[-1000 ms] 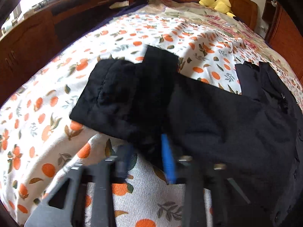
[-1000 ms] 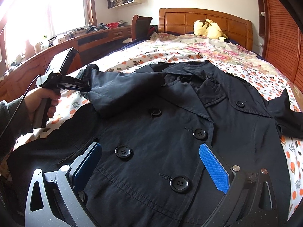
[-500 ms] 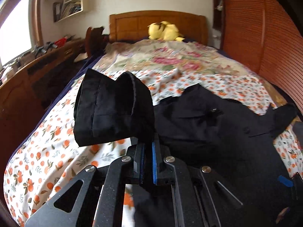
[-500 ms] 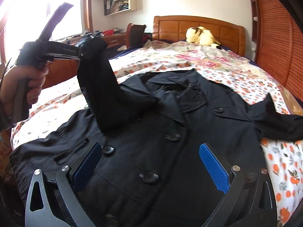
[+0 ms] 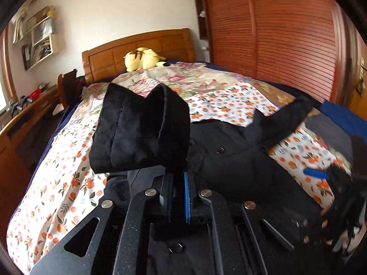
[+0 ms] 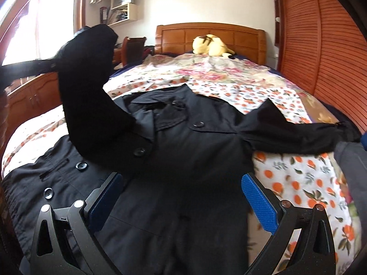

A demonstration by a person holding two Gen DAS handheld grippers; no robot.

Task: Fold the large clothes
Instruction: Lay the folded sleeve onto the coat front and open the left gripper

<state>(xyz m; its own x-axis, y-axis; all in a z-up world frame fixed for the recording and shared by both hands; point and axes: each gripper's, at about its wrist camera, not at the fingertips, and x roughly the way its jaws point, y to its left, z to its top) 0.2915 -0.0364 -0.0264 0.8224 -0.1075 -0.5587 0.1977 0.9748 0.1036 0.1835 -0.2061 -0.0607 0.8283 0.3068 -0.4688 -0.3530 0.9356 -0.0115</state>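
A black double-breasted coat [image 6: 183,160] lies face up on the bed, buttons showing. My left gripper [image 5: 176,178] is shut on the cuff of its left sleeve [image 5: 140,133] and holds it raised above the bedspread. In the right wrist view the same sleeve [image 6: 84,87] stands up in an arc at the left, pinched by the left gripper [image 6: 52,65]. My right gripper [image 6: 181,197] is open, low over the coat's front, with nothing between its blue pads [image 6: 259,204]. The other sleeve [image 6: 298,135] lies stretched out to the right.
The bed has an orange-print and floral spread [image 6: 298,183] and a wooden headboard [image 6: 211,36] with a yellow plush toy [image 6: 211,45]. A wooden desk and cabinets [image 5: 20,123] run along the left. A slatted wardrobe [image 6: 321,45] stands on the right. A person's blue sleeve [image 5: 344,119] shows at right.
The left gripper shut on the sleeve cuff, then lifted it off the bed and carried it rightward over the coat. The right gripper slid right along the coat's front, staying open.
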